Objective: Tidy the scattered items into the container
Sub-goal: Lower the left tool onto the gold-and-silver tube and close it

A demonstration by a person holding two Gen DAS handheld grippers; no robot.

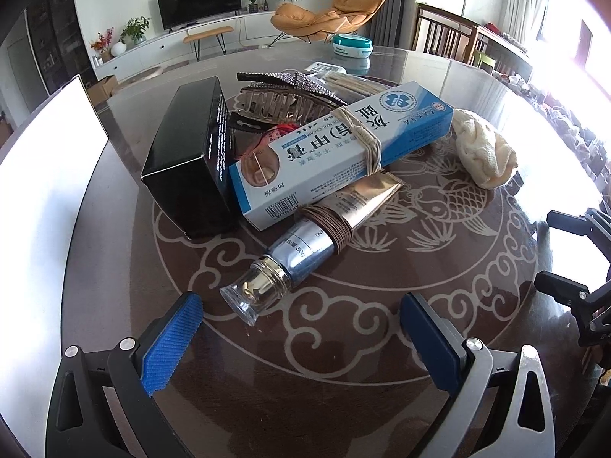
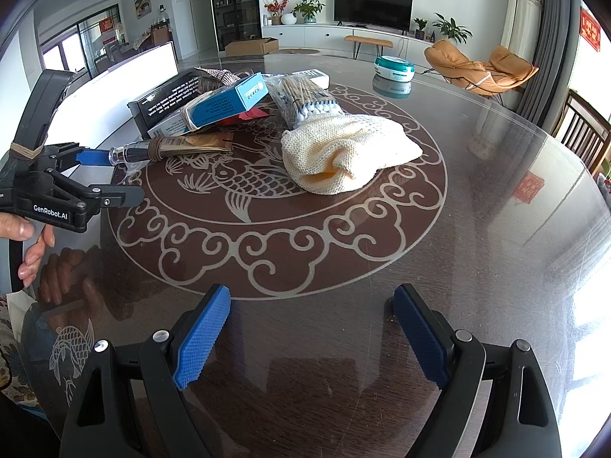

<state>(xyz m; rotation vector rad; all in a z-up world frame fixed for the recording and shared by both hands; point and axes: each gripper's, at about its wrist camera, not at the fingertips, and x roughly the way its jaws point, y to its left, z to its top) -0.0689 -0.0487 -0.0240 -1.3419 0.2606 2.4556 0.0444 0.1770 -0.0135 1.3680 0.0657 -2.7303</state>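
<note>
Your left gripper [image 1: 301,328] stands wide open and empty at the bottom of its frame, its blue ribbed pads [image 1: 172,339] flanking the clear cap of the silver-and-gold cosmetic tube [image 1: 305,252] just ahead at centre. That tube, wound with a brown elastic band [image 1: 332,229], looks light and round with a slick, hard cap; I judge the banded middle the surer hold, since the band should give the pads grip.

Behind it, the blue-and-white cardboard medicine box [image 1: 343,152] rests tilted on the tube's flat end and against the black glossy carton [image 1: 191,160]: light and stiff, but crushable.

Your right gripper [image 2: 309,332] is likewise spread wide with nothing in it, low in its own frame. Beyond it, centre-right, lies the cream knitted cloth [image 2: 343,156], soft and easily pinched anywhere.

The white container [image 1: 46,175] shows at that frame's left edge.
</note>
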